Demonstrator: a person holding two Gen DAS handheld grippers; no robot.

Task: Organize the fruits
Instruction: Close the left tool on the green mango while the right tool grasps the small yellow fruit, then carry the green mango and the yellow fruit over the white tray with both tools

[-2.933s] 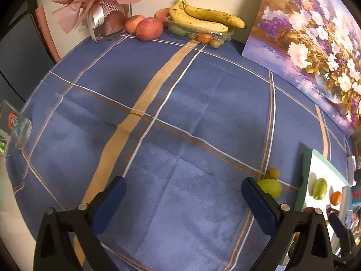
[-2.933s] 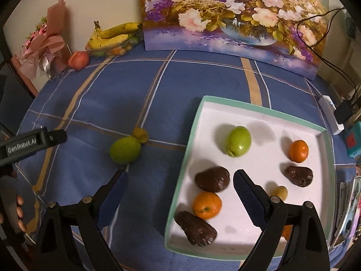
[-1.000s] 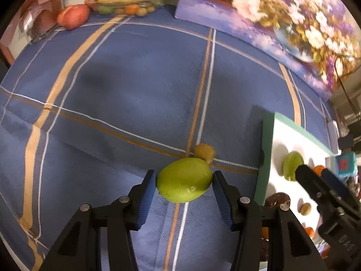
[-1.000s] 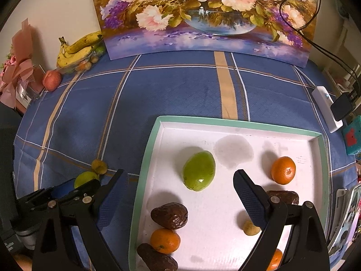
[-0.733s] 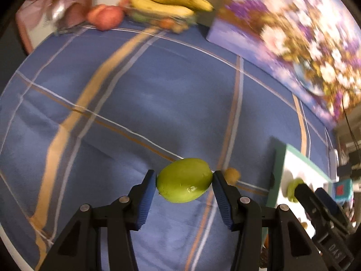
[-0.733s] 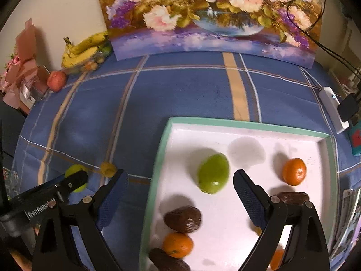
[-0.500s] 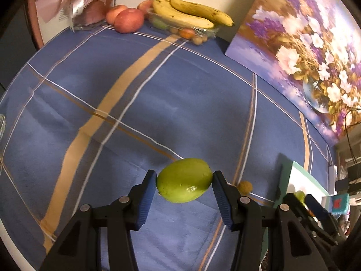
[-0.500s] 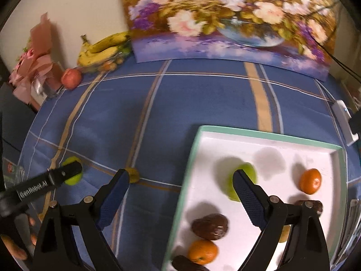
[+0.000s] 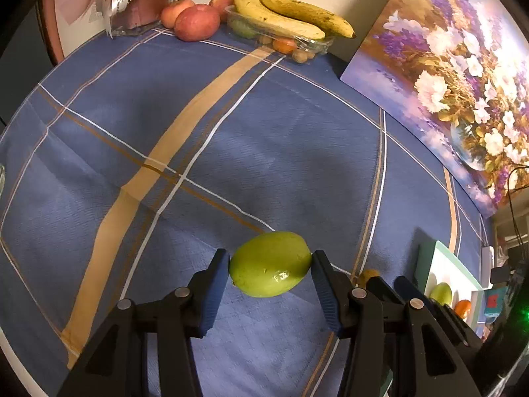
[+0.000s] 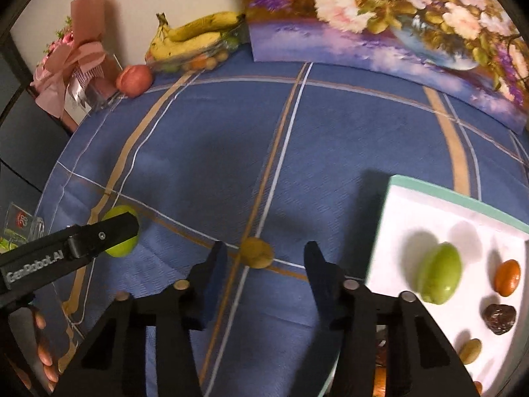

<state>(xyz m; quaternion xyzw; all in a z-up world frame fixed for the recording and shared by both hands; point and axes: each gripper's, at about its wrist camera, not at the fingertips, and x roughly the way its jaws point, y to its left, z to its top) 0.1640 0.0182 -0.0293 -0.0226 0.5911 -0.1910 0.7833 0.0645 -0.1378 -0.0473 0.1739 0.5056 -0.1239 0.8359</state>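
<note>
My left gripper is shut on a green mango and holds it above the blue plaid tablecloth; it also shows in the right wrist view at the left. My right gripper is open, its fingers to either side of a small yellow-brown fruit on the cloth. A white tray with a teal rim at the right holds another green mango, an orange fruit, a dark brown fruit and a small yellow fruit.
At the back wall are bananas on a clear box of small fruits, red apples, a pink wrapped bouquet and a leaning flower painting. A clear holder stands at the left table edge.
My left gripper closed on the green mango, lifted it and carried it left. My right gripper swung left from over the tray to the small yellow-brown fruit.
</note>
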